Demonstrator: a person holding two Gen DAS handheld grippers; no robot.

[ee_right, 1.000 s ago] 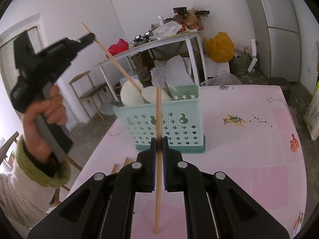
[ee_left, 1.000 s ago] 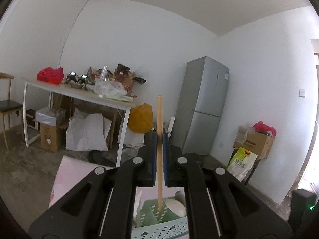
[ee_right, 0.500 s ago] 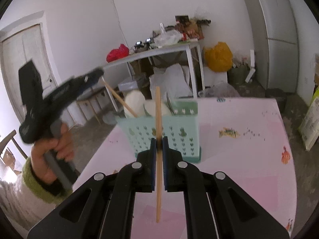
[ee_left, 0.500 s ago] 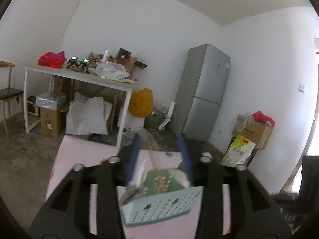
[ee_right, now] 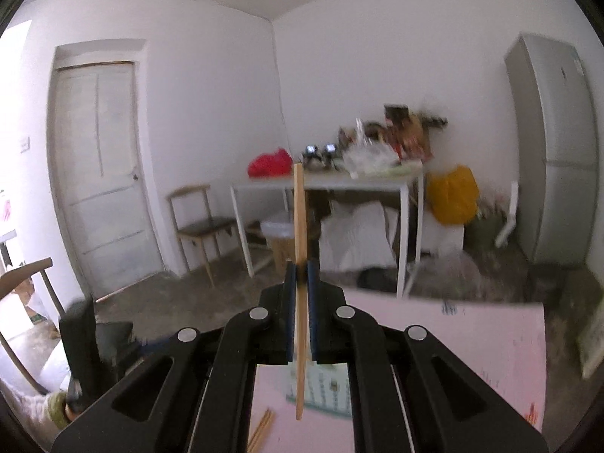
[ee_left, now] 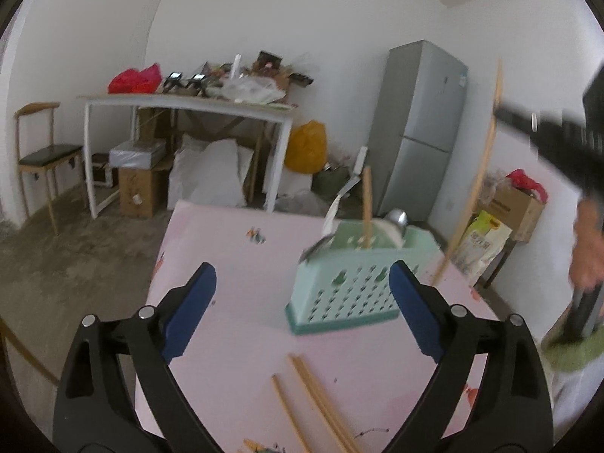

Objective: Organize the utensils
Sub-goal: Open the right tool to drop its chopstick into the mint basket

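Note:
In the left wrist view my left gripper hangs over the pink table, its jaws opening wide with nothing between them. Beyond it stands the mint-green utensil basket, with a wooden chopstick upright in it beside spoons. Several loose chopsticks lie on the table below the fingers. My right gripper is shut on another chopstick, held upright and high above the basket. From the left wrist that held chopstick shows at the right, above and beside the basket.
A white side table piled with bags and clutter stands at the back, with boxes under it. A grey fridge is at the right, a wooden chair at the left and a closed door beyond. A person's hand holds the right gripper.
The left gripper let go of its chopstick, which now stands in the basket, then opened wide and tipped down toward the table. The right gripper rose with its chopstick.

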